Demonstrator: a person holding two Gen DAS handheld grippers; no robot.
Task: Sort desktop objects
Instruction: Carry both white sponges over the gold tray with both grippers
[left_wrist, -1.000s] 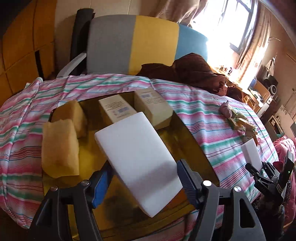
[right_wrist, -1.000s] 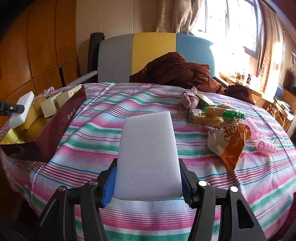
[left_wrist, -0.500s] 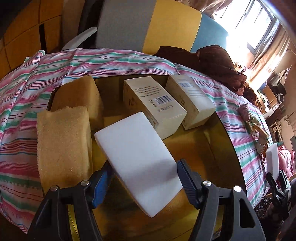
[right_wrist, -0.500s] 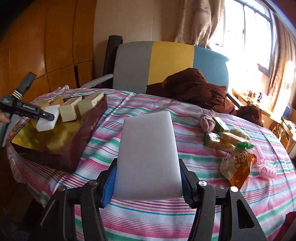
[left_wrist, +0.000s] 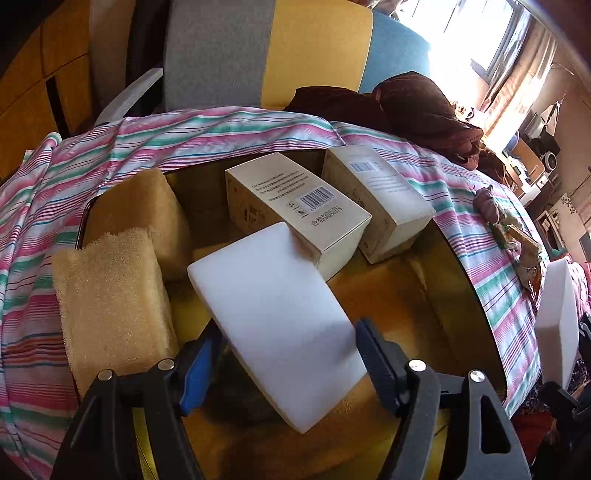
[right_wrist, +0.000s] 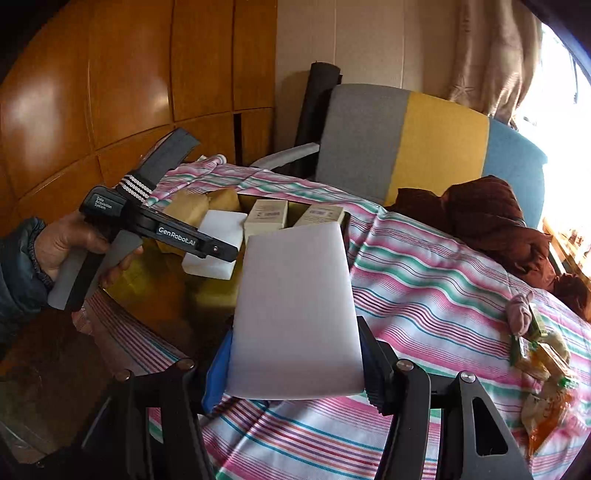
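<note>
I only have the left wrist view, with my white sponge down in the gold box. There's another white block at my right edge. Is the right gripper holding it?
Observer: Yes. The right gripper is shut on a second white sponge, one finger on each long side.
Operator: Is it over the box?
Observer: Mostly not. It hangs over the striped cloth, with only its far end by the right-hand corner of the gold box.
Operator: Is my sponge touching the floor?
Observer: Side on, the lower edge of your sponge shows below a finger of the left gripper, but I cannot tell if it touches.
</note>
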